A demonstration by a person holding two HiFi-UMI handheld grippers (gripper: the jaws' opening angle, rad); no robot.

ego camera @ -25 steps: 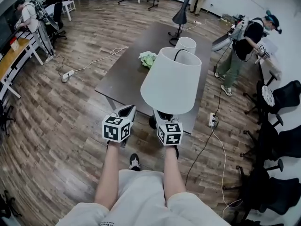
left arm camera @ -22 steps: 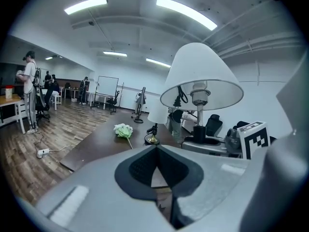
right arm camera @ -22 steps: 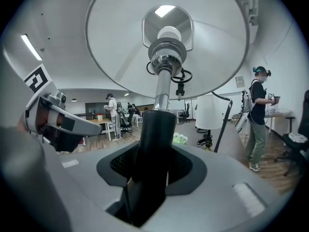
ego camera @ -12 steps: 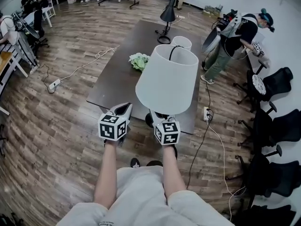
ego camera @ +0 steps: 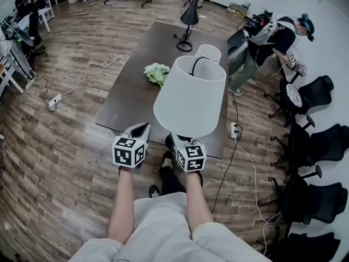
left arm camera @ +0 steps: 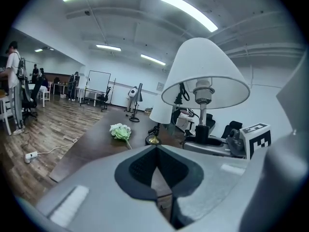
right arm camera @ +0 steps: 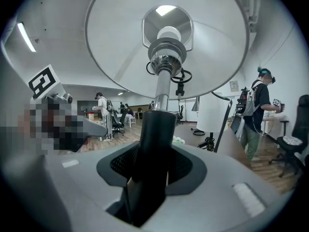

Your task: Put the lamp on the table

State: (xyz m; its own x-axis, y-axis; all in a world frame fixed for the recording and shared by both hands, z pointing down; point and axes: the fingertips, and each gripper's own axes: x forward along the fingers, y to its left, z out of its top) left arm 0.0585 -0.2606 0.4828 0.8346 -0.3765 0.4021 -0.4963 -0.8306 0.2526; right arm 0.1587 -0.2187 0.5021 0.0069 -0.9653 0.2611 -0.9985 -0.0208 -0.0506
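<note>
We grip the lamp (ego camera: 191, 94) low on its stem with the right hand-held gripper (right arm camera: 153, 178) so it rides upright, at the tabletop (ego camera: 136, 91) near edge, not yet set down. Left hand-held gripper (left arm camera: 155, 175) is closed and empty.

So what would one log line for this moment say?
right hand-held gripper: shut on lamp stem | left hand-held gripper: shut, empty | lamp: upright, not yet on table

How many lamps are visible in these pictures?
3: a large white lamp held in the right gripper, a small white lamp on the table, a black lamp at its far end.
</note>
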